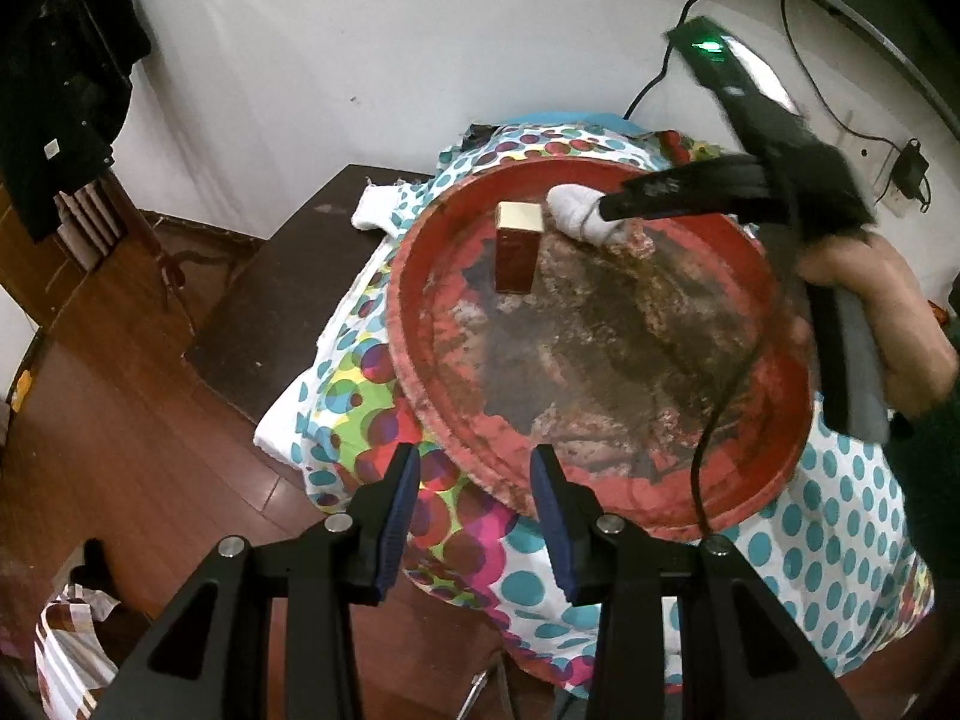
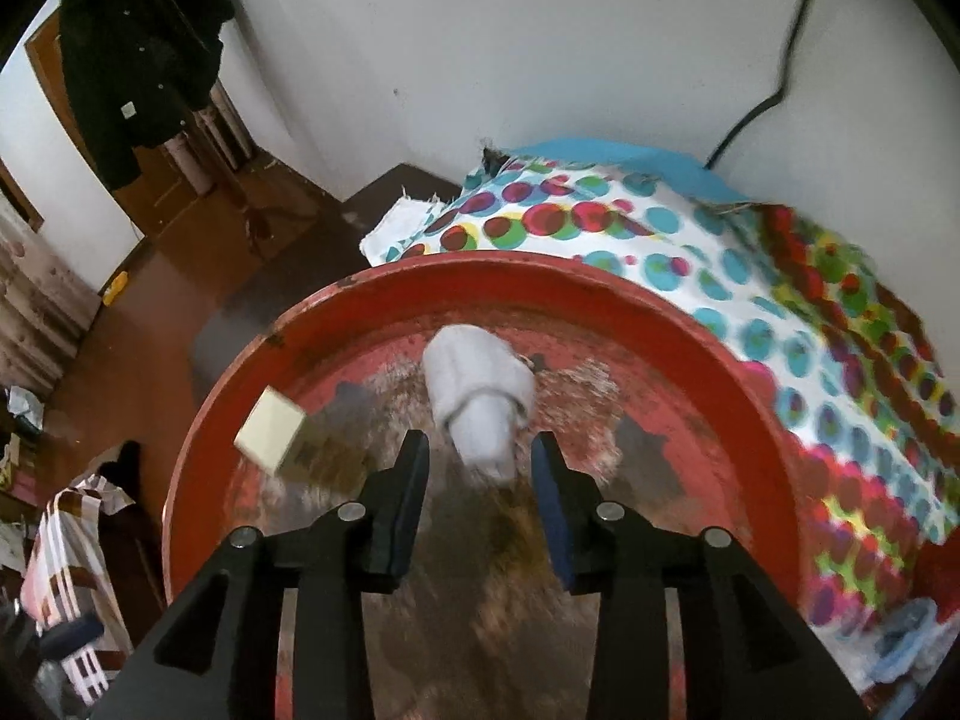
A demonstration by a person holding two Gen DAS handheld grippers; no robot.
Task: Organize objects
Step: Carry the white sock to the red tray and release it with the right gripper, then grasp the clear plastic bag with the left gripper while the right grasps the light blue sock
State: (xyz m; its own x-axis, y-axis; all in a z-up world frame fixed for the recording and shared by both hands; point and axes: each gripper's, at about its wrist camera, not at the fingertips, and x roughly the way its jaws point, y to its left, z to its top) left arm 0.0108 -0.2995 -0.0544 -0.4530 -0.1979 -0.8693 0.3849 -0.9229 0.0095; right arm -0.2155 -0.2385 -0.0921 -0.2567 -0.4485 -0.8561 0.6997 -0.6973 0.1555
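The white rolled cloth (image 2: 477, 402) lies inside the red tray (image 2: 690, 324), near its far rim. The right hand-held gripper (image 2: 480, 468) has its jaws spread on both sides of the cloth's near end, and the pads do not press it. A small gold-topped box (image 1: 516, 249) stands upright just beside the cloth. The left hand-held gripper (image 1: 474, 480) is partly open and empty over the tray's near rim. The tray's middle is free; the dotted cloth (image 2: 750, 276) lies around it.
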